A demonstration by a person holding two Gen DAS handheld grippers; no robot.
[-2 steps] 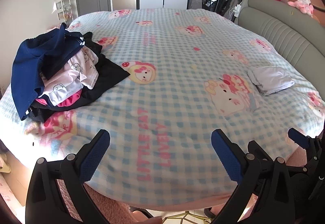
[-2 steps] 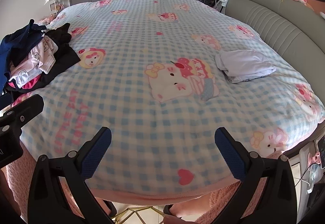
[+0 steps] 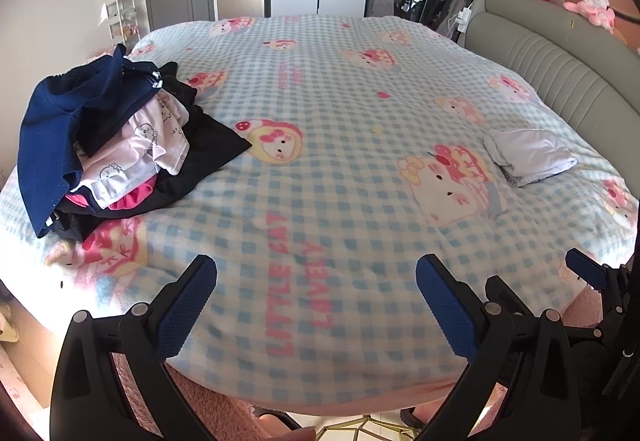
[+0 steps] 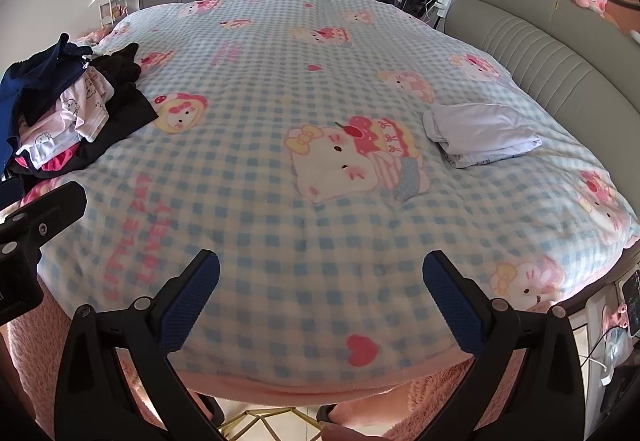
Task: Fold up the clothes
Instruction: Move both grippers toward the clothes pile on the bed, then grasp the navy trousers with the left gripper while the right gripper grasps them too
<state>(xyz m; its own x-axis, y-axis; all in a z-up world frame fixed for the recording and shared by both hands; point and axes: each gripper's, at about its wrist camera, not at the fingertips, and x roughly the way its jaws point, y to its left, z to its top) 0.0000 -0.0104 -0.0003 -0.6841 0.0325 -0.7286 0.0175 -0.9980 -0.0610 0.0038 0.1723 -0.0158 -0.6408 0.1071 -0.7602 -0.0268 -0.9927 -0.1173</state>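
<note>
On the round bed [image 3: 340,169], spread with a blue-checked cartoon-cat blanket, the clothes lie in two groups. At the left edge sits a loose heap of unfolded clothes [image 3: 120,145] — a navy garment [image 3: 52,129] draped over the top, a white cartoon-print piece [image 3: 136,149] under it, something bright pink [image 3: 132,197] poking out low, and a black garment [image 3: 200,157] spread out toward the middle of the bed. Well apart from it, near the grey padded headboard [image 3: 560,81] on the right, lies one white garment [image 4: 480,133] folded into a flat packet.

So, as a judgement: one piece lies folded and the heap is what is left. At least four garments show in the heap, though more may be buried out of sight. The wide middle of the blanket between heap and packet holds no garment.

Count: one folded garment, one heap, two grippers. The left gripper [image 3: 316,301] and the right gripper [image 4: 320,297] both hover over the near edge of the bed with their blue-padded fingers [image 3: 444,305] spread wide and nothing between them — neither touches any cloth. From the right wrist view, part of the left tool shows at the far left, beside the heap's near end.
</note>
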